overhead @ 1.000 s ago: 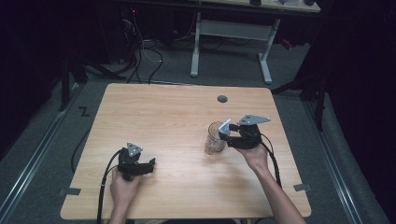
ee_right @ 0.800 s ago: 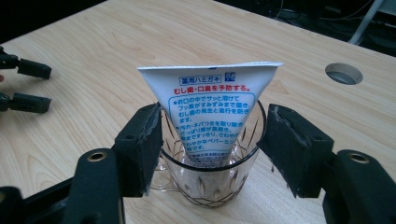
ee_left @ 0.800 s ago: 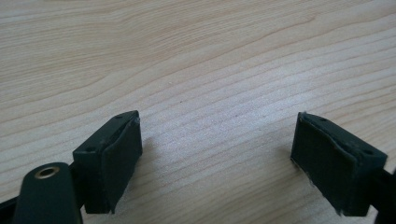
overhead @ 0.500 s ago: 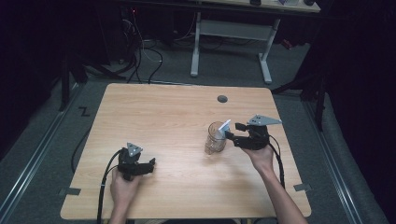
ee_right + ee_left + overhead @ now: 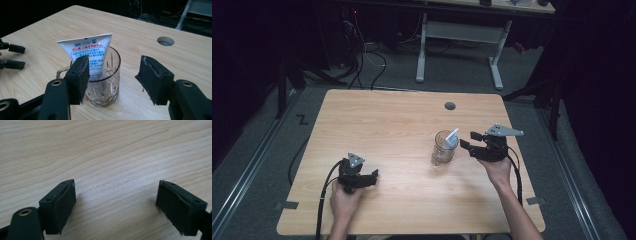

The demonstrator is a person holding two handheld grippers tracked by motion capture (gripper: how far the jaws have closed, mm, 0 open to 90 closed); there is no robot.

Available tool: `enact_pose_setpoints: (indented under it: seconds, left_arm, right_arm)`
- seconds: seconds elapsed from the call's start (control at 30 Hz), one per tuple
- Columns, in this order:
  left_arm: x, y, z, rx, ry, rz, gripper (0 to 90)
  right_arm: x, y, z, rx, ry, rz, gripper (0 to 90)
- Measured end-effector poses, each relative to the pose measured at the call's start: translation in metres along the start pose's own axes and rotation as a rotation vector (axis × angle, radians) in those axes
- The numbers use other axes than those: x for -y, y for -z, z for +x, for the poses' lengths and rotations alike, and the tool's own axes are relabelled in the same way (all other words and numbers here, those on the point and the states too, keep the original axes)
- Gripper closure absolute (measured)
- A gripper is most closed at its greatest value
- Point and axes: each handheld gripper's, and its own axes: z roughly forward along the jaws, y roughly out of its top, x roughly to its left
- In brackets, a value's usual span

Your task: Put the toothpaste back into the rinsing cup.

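**Tube standing in the glass, both grippers empty**

Where the white tube (image 5: 87, 53) leans in the clear glass mug (image 5: 105, 82), its crimped flat end points up and its cap end sits down inside, right of the middle of the bench (image 5: 387, 120). The tube looks light and soft, likely to dent under a hard squeeze, so the flat upper part above the rim seems the best place to pinch. The mug is rigid, slick and breakable, and could tip if the tube drags on its rim. The right hand-held gripper (image 5: 113, 75) hovers just beside the mug, jaws spread with nothing between them. The left hand-held gripper (image 5: 116, 202) rests low over bare wood, well apart, jaws spread wide too.
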Motion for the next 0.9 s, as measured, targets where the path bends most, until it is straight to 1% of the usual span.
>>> enact_pose_setpoints:
  seconds: [0.23, 0.43, 0.57, 0.67, 0.9]
  left_arm:
    - [0.0, 0.0, 0.0, 0.0, 0.0, 0.0, 16.2]
    - [0.0, 0.0, 0.0, 0.0, 0.0, 0.0, 16.2]
    - [0.0, 0.0, 0.0, 0.0, 0.0, 0.0, 16.2]
    - [0.0, 0.0, 0.0, 0.0, 0.0, -0.001, 16.2]
    - [0.0, 0.0, 0.0, 0.0, 0.0, 0.0, 16.2]
  right_arm:
    - [0.005, 0.007, -0.007, 0.009, -0.033, -0.015, 43.1]
    - [0.009, 0.012, -0.011, 0.019, -0.039, -0.015, 43.8]
    - [0.012, 0.015, -0.015, 0.028, -0.052, -0.013, 43.9]
    - [0.013, 0.019, -0.017, 0.035, -0.058, -0.022, 44.3]
    - [0.022, 0.023, -0.024, 0.048, -0.087, -0.026, 44.9]
